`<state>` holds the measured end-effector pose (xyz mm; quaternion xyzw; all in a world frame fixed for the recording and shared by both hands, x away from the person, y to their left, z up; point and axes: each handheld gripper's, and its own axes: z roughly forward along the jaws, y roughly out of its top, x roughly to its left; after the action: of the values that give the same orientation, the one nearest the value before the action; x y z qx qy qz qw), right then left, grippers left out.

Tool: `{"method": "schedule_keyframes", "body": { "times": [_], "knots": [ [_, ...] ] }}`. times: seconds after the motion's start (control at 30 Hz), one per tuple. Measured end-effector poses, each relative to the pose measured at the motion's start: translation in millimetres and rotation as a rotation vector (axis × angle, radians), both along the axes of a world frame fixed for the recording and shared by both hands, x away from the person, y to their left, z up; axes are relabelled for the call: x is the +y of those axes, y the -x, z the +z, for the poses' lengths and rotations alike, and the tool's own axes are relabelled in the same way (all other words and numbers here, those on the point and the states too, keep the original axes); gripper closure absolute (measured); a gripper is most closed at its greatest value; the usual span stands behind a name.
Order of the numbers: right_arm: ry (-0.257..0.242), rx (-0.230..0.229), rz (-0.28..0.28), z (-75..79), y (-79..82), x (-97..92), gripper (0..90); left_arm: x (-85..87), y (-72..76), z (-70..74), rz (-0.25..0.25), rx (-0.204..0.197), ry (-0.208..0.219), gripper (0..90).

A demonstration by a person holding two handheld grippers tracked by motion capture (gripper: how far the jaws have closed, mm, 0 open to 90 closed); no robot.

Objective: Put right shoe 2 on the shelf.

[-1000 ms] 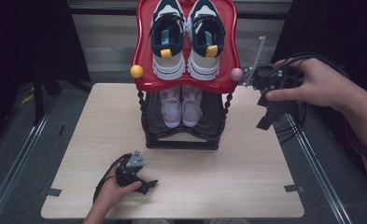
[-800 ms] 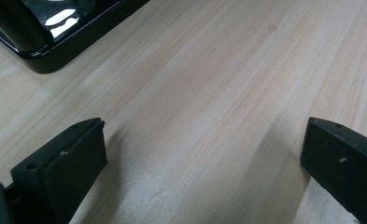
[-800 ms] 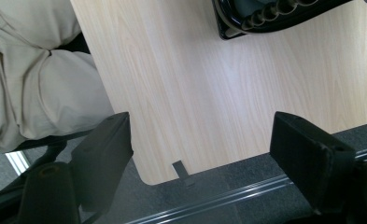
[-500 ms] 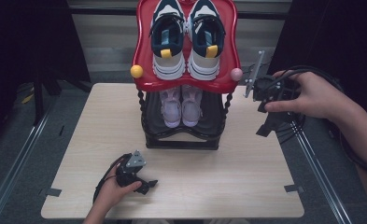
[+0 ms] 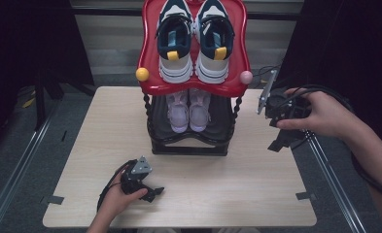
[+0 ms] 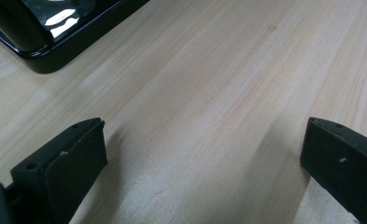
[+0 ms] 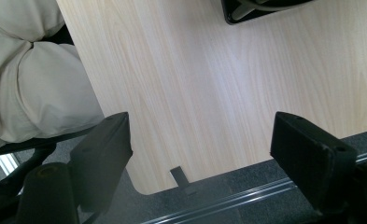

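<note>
While the person's left hand [image 5: 118, 196] rests low on the near part of the table [image 5: 227, 194], the left gripper [image 5: 149, 190] lies there with it, well short of the shoe rack [image 5: 191, 143]. From above, the fingers cover much of its body and I can't read the claw; the left gripper view settles it, with the two black jaws spread wide over bare wood and nothing between them. At the top left of that view a glossy black corner of the rack's base [image 6: 45, 42] is cut off by the frame.

Moving to the middle, the rack stands on the far half of the table. Its red top shelf [image 5: 147, 58] carries a pair of navy and white sneakers [image 5: 193, 41] side by side, the far ends cropped by the picture's upper edge. Below it, a pair of pale pink shoes [image 5: 188, 111] sits on the dark lower shelf, the far parts lost in shadow under the red shelf. A yellow knob [image 5: 142, 74] and a pink knob [image 5: 246, 77] mark the front corners.

Farther right, the right hand [image 5: 324, 114] holds the right gripper [image 5: 281, 141] in the air above the table's right edge, level with the rack and apart from it. The hand and cable hide most of it from above. In the right gripper view its jaws stand wide apart, empty, looking down on the table's rounded corner [image 7: 144, 186], a strip of tape [image 7: 179, 176], and the person's beige trouser leg [image 7: 36, 93], partly cropped at left.
</note>
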<state>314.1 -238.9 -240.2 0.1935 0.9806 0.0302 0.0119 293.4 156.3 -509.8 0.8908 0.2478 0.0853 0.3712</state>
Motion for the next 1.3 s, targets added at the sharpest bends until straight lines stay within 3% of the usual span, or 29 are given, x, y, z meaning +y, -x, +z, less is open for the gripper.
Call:
{"method": "schedule_keyframes", "body": {
  "times": [0.3,0.5,1.3],
  "knots": [
    [-0.005,-0.009,0.005,-28.3,1.9,-3.3,19.8,0.0,0.0,0.0,0.0,0.0,0.0,0.0],
    [-0.012,0.016,0.001,-48.0,3.3,-2.2,19.7,0.0,0.0,0.0,0.0,0.0,0.0,0.0],
    [-0.029,0.026,0.014,-110.1,7.6,-3.9,18.8,-0.1,0.0,-0.3,0.002,-0.003,0.002,0.0]
  ]
}}
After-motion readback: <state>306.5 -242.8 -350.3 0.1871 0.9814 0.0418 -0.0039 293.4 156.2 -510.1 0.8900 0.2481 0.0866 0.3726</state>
